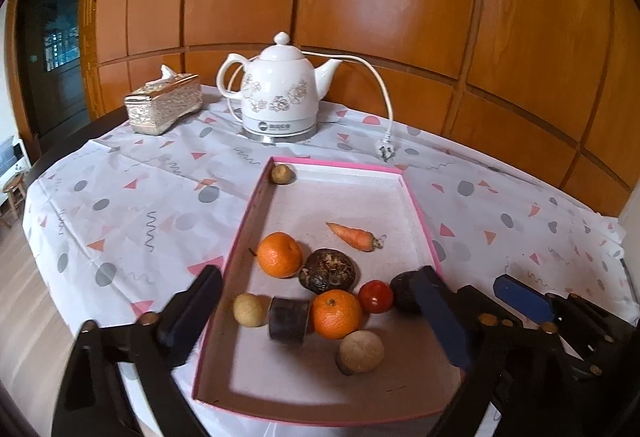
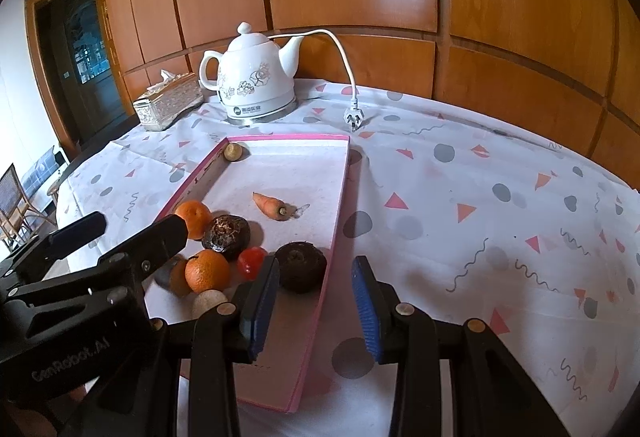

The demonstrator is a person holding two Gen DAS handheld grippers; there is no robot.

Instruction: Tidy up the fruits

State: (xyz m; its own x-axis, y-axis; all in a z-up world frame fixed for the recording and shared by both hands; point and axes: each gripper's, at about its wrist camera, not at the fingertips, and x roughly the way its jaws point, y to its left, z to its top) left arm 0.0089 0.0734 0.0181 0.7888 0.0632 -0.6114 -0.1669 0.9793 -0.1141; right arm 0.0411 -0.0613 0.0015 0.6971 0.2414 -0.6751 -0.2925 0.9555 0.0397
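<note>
A pink-rimmed tray (image 1: 256, 197) lies on the patterned tablecloth. In it are two oranges (image 1: 279, 254) (image 1: 336, 314), a carrot (image 1: 352, 236), a rough brown root (image 1: 330, 271), a red tomato (image 1: 375, 296), two pale round fruits (image 1: 249, 310) (image 1: 362, 351), a blurred dark cylinder (image 1: 289, 319) and a small brown fruit (image 1: 282, 173) in the far corner. My left gripper (image 1: 318, 273) is wide open above the pile and holds nothing. A dark round fruit (image 2: 300, 266) sits by the tray's right wall. My right gripper (image 2: 314, 301) straddles that wall just behind it, open.
A white kettle (image 1: 280, 93) on its base stands at the back, its cord and plug (image 1: 386, 151) lying on the cloth. A silver tissue box (image 1: 164, 103) is at the back left. Wooden panels close off the rear. The table edge curves away on the left.
</note>
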